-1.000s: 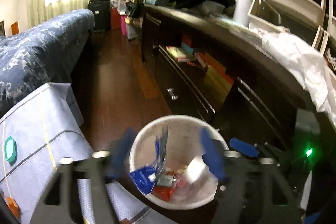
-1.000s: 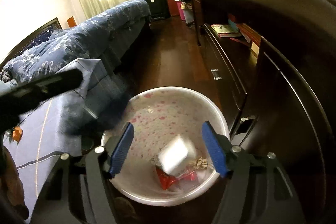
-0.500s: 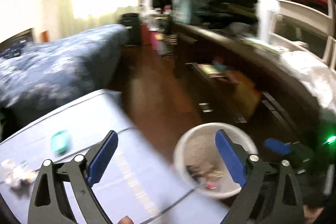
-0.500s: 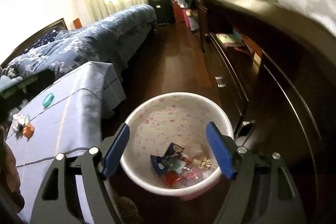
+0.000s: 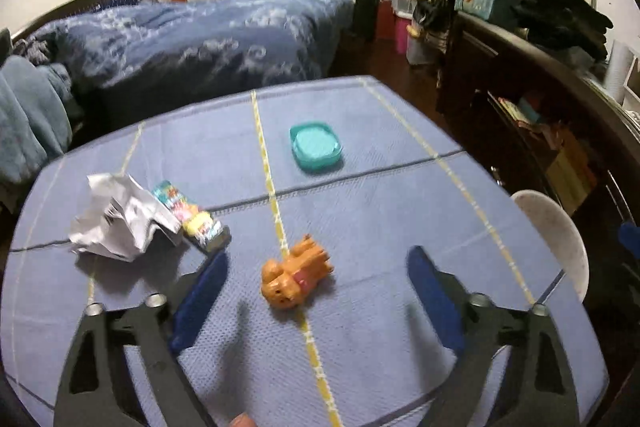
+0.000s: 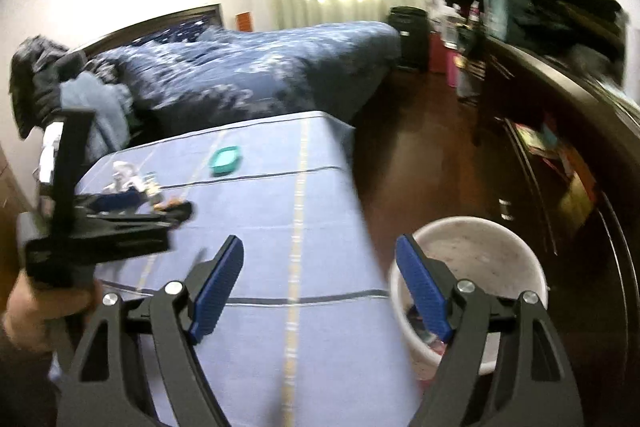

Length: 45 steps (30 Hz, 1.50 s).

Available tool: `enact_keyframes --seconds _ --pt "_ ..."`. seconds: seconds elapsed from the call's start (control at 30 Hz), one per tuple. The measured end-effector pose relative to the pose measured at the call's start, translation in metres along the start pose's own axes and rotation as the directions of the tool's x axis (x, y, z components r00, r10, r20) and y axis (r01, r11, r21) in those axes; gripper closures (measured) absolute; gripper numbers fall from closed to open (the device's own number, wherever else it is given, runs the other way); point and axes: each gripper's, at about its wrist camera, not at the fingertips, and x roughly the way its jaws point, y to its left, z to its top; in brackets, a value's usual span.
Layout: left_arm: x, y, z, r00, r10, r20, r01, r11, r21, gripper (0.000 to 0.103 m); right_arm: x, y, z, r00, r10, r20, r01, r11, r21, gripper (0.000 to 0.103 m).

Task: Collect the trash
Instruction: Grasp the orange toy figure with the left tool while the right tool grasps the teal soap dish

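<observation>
Left gripper point(image 5: 316, 301) wide open, empty, jaws just closing a little; nearer the trash than right gripper point(image 6: 320, 287), open, empty. Crumpled paper point(image 5: 116, 219) and wrapper point(image 5: 192, 217) lie far-left of it, wrapper's long axis running near-right; bin point(image 6: 472, 279) at right.

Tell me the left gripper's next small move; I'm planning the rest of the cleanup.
Probably swing the left gripper, open and empty, toward the crumpled white paper and colourful wrapper lying together on the blue tablecloth. They look like trash; the orange toy dog and teal dish likely aren't.
</observation>
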Motion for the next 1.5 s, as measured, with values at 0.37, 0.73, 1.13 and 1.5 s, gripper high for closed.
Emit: enact_keyframes --seconds 0.37,0.73,1.13,1.5 --pt "0.006 0.017 -0.003 0.997 -0.056 -0.044 0.053 0.996 -0.066 0.07 0.023 0.04 0.046 0.998 0.061 -0.005 -0.061 0.998 -0.013 0.024" --pt "-0.06 0.109 -0.022 0.995 0.074 0.073 -0.056 0.973 -0.225 0.069 0.164 0.114 0.096 0.979 0.044 -0.197 -0.058 0.996 -0.068 0.025" --pt "-0.063 0.148 -0.035 0.994 0.093 0.062 -0.071 0.956 -0.285 0.069 0.236 0.13 0.096 0.949 -0.024 -0.313 0.004 0.998 -0.064 0.062" --pt "-0.071 0.106 -0.031 0.995 0.067 0.073 -0.05 0.974 -0.223 0.069 0.153 0.108 0.076 0.969 0.038 -0.245 -0.052 0.997 -0.051 0.062"
